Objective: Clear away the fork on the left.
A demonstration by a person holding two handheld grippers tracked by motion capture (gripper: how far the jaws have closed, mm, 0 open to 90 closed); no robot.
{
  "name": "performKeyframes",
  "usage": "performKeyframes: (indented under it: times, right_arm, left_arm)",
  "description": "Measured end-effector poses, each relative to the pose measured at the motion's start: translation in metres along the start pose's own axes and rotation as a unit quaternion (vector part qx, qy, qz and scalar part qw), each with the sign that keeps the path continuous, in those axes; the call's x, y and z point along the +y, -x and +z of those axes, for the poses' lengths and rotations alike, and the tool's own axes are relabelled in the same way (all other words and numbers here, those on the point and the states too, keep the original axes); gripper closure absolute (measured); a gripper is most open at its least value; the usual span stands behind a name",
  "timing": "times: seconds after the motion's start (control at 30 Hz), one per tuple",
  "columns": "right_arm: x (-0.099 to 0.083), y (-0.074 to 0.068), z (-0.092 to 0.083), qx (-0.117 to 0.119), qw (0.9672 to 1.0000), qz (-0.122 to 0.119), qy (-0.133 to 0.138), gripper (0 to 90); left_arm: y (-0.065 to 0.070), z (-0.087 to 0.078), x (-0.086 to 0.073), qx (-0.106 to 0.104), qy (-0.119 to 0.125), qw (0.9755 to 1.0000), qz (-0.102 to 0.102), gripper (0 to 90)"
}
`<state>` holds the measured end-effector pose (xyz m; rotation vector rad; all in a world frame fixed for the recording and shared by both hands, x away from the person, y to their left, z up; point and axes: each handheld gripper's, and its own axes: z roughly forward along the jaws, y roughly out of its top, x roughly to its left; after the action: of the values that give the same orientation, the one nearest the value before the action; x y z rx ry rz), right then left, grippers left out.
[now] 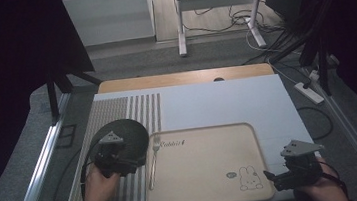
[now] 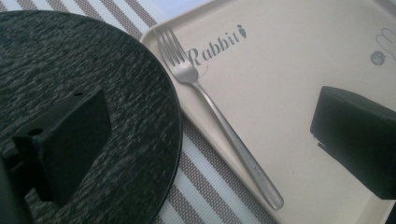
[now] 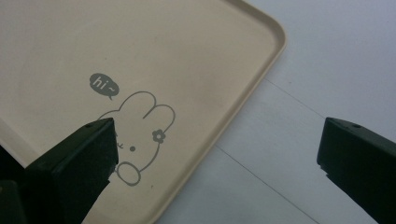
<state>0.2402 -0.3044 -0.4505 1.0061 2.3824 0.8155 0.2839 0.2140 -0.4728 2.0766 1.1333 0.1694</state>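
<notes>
Jaws of the left gripper [image 1: 122, 162] stand wide apart, holding nothing, over the black plate [image 1: 128, 131] and fork [image 1: 153, 159] at the tray's [image 1: 211, 187] left edge, likely readying a pickup. The right gripper [image 1: 281, 177], equally wide and empty, hovers by the tray's near right corner.

One fork [image 2: 219, 116], one black plate [image 2: 93, 93], one tray [image 1: 211, 187], two hand-held grippers.

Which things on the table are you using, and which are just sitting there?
Being used:
left gripper, open over the black plate
fork on the beige rabbit tray
right gripper, open at the tray's corner

Just there:
striped placemat
power strip on the floor
</notes>
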Motion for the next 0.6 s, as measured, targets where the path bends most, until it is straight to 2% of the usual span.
performKeyframes:
  times: [0.6]
  right_arm:
    - [0.000,0.000,0.000,0.000,1.0000,0.003,-0.001,0.0]
  left_arm:
    - [0.000,-0.014,-0.019,0.002,0.001,0.9999,-0.017,0.0]
